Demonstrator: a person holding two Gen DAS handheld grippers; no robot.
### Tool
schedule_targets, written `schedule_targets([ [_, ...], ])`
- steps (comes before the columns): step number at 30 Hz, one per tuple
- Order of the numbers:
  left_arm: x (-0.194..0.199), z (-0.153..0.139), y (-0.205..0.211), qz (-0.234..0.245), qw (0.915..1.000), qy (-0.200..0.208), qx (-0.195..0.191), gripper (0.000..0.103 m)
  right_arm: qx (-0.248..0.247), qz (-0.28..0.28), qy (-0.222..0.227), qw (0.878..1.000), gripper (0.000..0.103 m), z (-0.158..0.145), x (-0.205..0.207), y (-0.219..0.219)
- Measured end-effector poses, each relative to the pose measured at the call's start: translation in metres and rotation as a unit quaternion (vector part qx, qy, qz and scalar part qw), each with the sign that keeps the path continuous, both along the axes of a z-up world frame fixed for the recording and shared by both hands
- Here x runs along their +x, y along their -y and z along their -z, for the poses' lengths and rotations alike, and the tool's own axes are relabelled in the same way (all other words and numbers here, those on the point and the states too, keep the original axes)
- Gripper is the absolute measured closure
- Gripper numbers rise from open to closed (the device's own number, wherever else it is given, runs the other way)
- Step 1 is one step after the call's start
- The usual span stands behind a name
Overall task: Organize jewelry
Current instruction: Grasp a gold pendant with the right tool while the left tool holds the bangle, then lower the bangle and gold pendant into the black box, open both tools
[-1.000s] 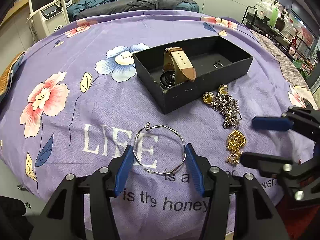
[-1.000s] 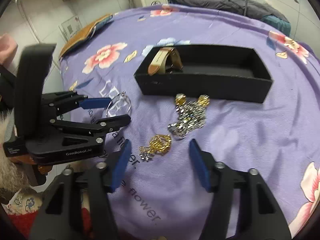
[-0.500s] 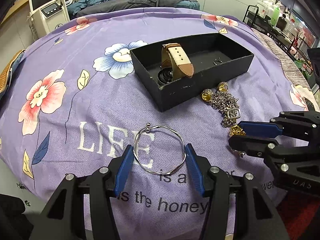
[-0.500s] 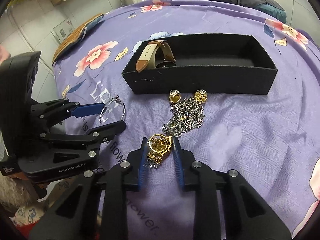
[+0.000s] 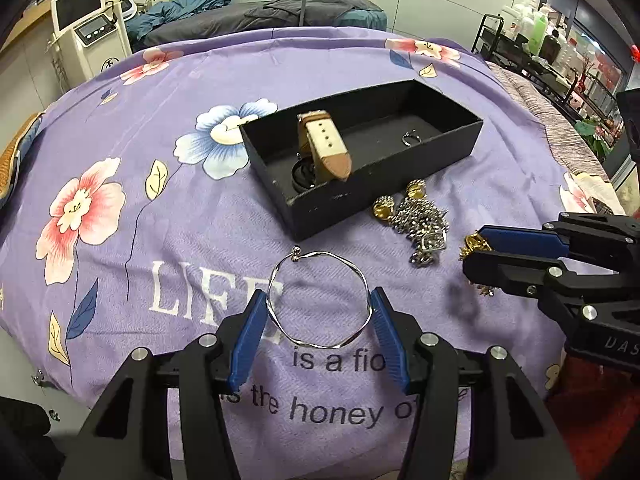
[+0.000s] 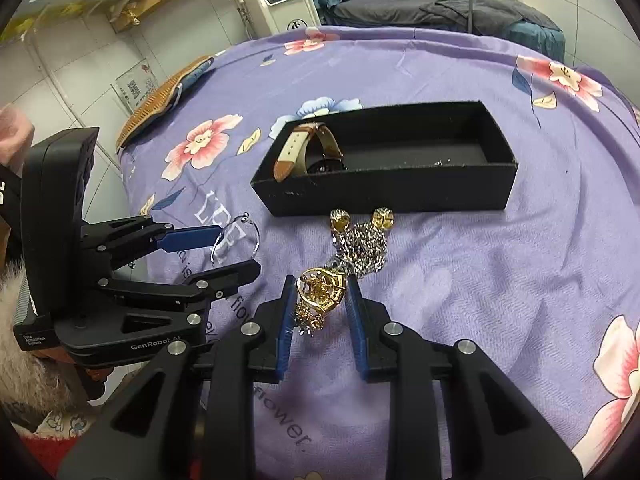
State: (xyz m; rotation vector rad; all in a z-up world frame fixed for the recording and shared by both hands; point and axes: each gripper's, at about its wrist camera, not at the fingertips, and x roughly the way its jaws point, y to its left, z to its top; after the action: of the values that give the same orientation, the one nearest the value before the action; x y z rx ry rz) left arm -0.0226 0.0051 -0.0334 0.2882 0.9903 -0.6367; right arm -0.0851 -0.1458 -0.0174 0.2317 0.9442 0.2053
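Purple floral cloth (image 5: pixel 168 248) printed with white and dark lettering covers the desk, its edge falling away at the near left, with wide bare fabric to the left of the jewelry. An open black rectangular cardboard box (image 5: pixel 384 200) (image 6: pixel 400 192) sits mid-cloth; inside it a brown-and-cream leather strap watch (image 5: pixel 324 148) (image 6: pixel 300 148) stands at one end and a small silver ring (image 5: pixel 410 139) lies on the floor toward the other end, with bare floor between them. Just outside the box's near wall lies a heap of silver chain with two gold round studs (image 5: pixel 420 220) (image 6: pixel 362 236), close to the wall but apart from it. The left claw (image 5: pixel 320 326) (image 6: pixel 236 250) is spread wide with its blue pads on either side of a thin silver wire bangle (image 5: pixel 320 300) (image 6: pixel 236 238) lying flat on the cloth over the lettering; the pads sit right at the bangle's outer edges, and whether they press it I cannot tell. The right claw (image 6: pixel 320 304) (image 5: pixel 476 254) is narrowed around a gold openwork brooch-like ornament (image 6: pixel 320 292) (image 5: pixel 474 242), pads against its sides, near the chain heap. Both claws work side by side, with open cloth between them and the box
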Motion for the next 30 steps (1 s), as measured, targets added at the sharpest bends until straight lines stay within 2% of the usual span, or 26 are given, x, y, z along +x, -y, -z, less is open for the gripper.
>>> schedule_targets([
  [11, 0.000, -0.019, 0.011, 0.011, 0.9997, 0.018, -0.015, 0.051, -0.021, 0.022, 0.024, 0.999, 0.078, -0.015, 0.004, 0.015],
  [21, 0.007, -0.048, 0.037, 0.041, 0.9965, 0.065, -0.033, 0.051, -0.037, 0.060, 0.067, 0.995, 0.078, -0.037, 0.032, 0.040],
  [25, 0.021, -0.051, 0.052, 0.042, 0.9959, 0.070, -0.037, 0.051, -0.060, 0.075, 0.069, 0.993, 0.078, -0.033, 0.051, 0.050],
  [30, 0.036, -0.050, 0.070, 0.051, 0.9949, 0.082, -0.029, 0.051, -0.067, 0.089, 0.053, 0.992, 0.078, -0.021, 0.069, 0.063],
])
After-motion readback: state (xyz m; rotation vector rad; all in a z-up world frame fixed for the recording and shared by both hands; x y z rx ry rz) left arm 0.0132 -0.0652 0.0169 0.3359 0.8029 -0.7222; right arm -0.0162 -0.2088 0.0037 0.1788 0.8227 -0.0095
